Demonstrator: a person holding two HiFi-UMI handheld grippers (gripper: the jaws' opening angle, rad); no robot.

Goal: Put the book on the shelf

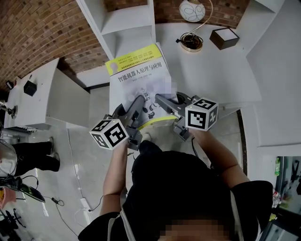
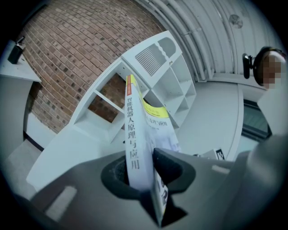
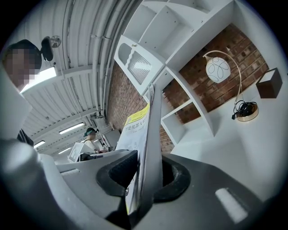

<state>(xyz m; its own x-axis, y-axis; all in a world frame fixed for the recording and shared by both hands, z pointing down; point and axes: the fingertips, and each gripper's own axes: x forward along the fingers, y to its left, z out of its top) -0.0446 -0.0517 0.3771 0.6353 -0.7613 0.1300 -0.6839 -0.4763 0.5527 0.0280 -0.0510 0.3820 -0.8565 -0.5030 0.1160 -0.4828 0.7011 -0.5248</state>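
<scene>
Left gripper (image 1: 136, 106) pinches the near left part of the book (image 1: 138, 70), and its own view shows the pads pressed on either side of the white spine and covers. My right gripper (image 1: 164, 102) is clamped the same way on the near right part, the book's edge standing up between its pads. I hold the book off any surface, cover upward, with its far edge pointing at the white shelf (image 1: 127, 23) against the brick wall.

I judge the task about halfway. The book is picked up and faces the shelf, but it is not yet in any compartment. What is left is to bring it to an open compartment, set it in, and let go with both grippers. The compartments I can see look empty, so nothing seems to block the way.

Beside the shelf, the bench (image 1: 221, 80) carries a lamp (image 1: 193, 9) at its far edge and a dark box (image 1: 225, 37) near its far right corner, both well apart from the book.

From my head I cannot see the pads themselves, as the book and the gripper bodies cover them. My own torso hides what lies below the book's near edge. I cannot tell how close the book's far edge is to the shelf, or which compartment it lines up with. The shelf's top is cut off in the head view.
</scene>
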